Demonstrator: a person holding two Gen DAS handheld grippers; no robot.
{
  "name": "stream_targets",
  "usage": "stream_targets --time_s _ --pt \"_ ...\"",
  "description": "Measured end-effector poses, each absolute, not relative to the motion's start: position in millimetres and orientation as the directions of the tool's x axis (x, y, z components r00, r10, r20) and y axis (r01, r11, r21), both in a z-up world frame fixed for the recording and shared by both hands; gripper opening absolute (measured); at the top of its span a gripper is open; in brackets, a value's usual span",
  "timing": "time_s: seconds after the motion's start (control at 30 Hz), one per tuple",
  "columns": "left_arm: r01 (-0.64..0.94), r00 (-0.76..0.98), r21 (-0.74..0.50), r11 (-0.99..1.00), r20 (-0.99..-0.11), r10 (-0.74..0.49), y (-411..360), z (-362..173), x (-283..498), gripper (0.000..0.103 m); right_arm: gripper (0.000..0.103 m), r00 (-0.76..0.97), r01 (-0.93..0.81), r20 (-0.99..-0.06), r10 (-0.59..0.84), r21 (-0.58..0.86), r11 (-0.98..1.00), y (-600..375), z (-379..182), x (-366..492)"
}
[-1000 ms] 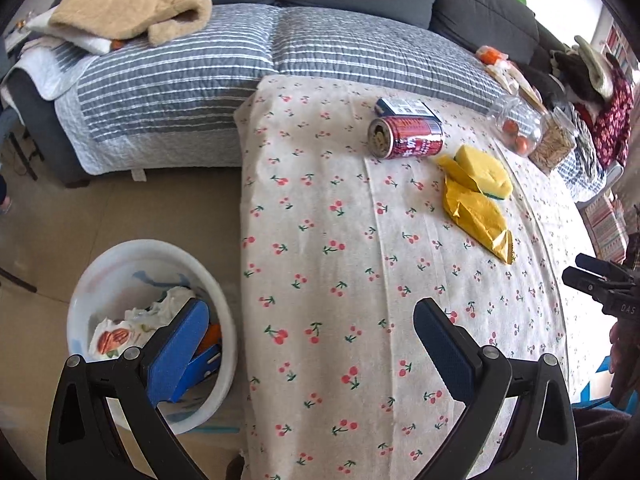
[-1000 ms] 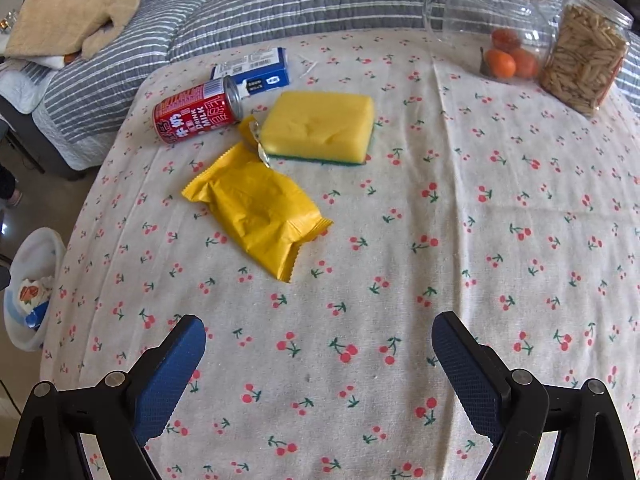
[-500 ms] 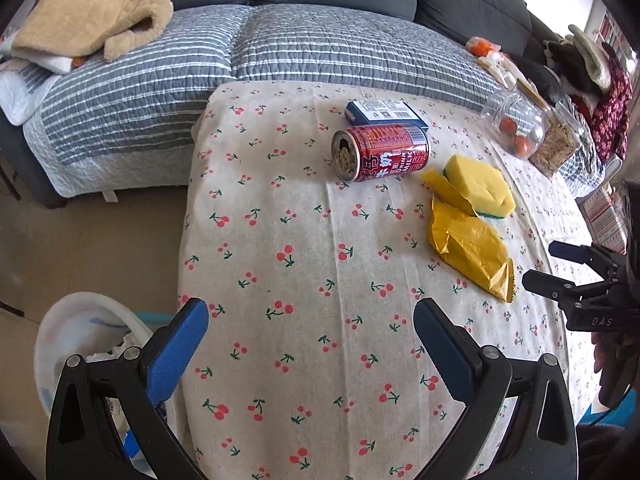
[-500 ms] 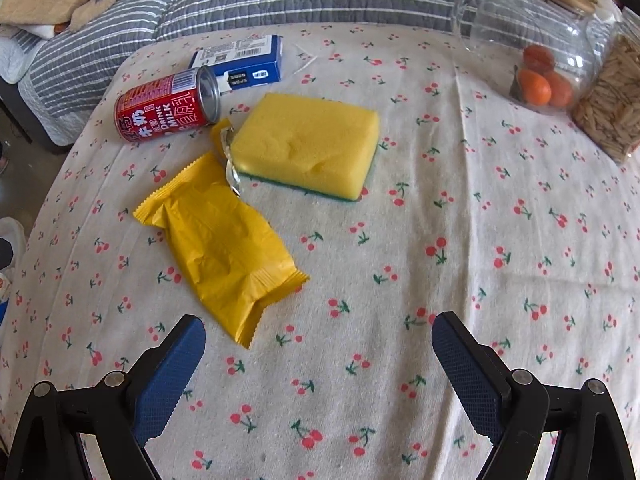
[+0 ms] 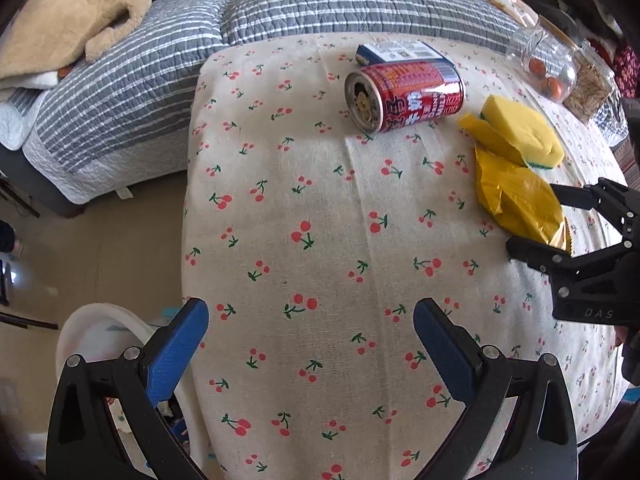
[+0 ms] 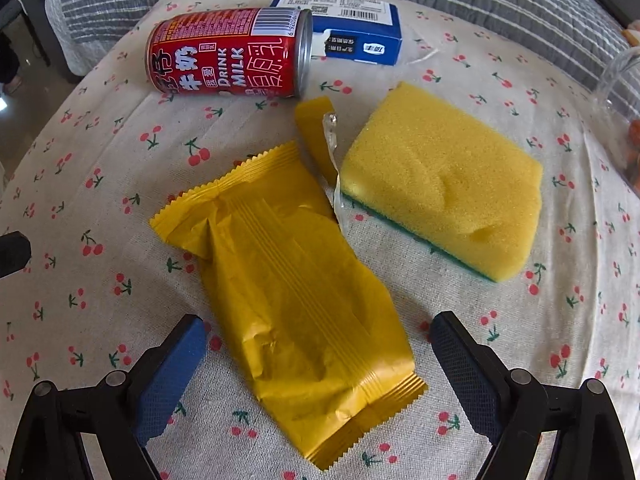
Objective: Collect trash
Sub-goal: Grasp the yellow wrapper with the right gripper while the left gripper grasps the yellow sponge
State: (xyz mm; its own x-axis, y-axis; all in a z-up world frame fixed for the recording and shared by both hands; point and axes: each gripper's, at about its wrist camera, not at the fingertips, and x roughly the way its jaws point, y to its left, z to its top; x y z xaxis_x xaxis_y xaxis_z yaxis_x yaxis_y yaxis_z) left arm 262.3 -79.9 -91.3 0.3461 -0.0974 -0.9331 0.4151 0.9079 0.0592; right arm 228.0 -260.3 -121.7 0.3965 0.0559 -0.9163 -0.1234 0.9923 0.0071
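Observation:
A yellow snack wrapper (image 6: 288, 280) lies flat on the cherry-print tablecloth (image 6: 80, 280). My right gripper (image 6: 318, 344) is open, its fingers on either side of the wrapper's near end, just above it. A red milk can (image 6: 232, 54) lies on its side beyond it, with a blue carton (image 6: 348, 28) behind. My left gripper (image 5: 310, 328) is open and empty over the table's near left part. In its view the wrapper (image 5: 516, 200), the can (image 5: 404, 96) and the right gripper (image 5: 536, 220) show at right.
A yellow sponge (image 6: 444, 184) lies right of the wrapper. A white trash bin (image 5: 100, 336) stands on the floor left of the table. Glass jars (image 5: 556, 68) stand at the table's far right. A striped sofa (image 5: 280, 4) is behind.
Both grippers moved forward over the table. The right gripper closed in on the yellow wrapper, which now lies between its open fingers. The bin slid toward the lower left of the left view.

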Motion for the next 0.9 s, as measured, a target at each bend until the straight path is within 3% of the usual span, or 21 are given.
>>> stream_targets --time_s 0.07,0.3,0.4,0.63,0.9 --pt "0.416 0.343 0.079 0.906 -0.936 -0.076 -79.5 -93.0 261.6 0.103 0.087 0.403 -0.127 -0.913 0.068 0.017 0.992 -260.4 -121.4 229.1" --pt "0.381 0.33 0.078 0.921 -0.942 -0.056 -82.0 -90.5 260.6 0.103 0.052 0.4 -0.159 -0.91 0.111 0.05 0.986 -255.3 -113.4 220.3" --pt "0.362 0.278 -0.002 0.932 -0.954 -0.11 -83.7 -92.9 260.6 0.103 0.05 0.388 -0.152 -0.915 0.114 0.058 0.987 -260.6 -109.9 209.0" --pt "0.384 0.332 0.028 0.923 -0.937 -0.11 -109.0 -87.7 246.9 0.103 0.049 0.392 -0.118 -0.915 0.097 0.055 0.991 -289.1 -95.0 178.3" --pt "0.361 0.318 -0.095 0.928 -0.923 -0.218 -132.1 -72.0 242.9 0.103 0.049 0.381 0.024 -0.921 0.08 0.096 0.995 -343.0 -83.5 140.1"
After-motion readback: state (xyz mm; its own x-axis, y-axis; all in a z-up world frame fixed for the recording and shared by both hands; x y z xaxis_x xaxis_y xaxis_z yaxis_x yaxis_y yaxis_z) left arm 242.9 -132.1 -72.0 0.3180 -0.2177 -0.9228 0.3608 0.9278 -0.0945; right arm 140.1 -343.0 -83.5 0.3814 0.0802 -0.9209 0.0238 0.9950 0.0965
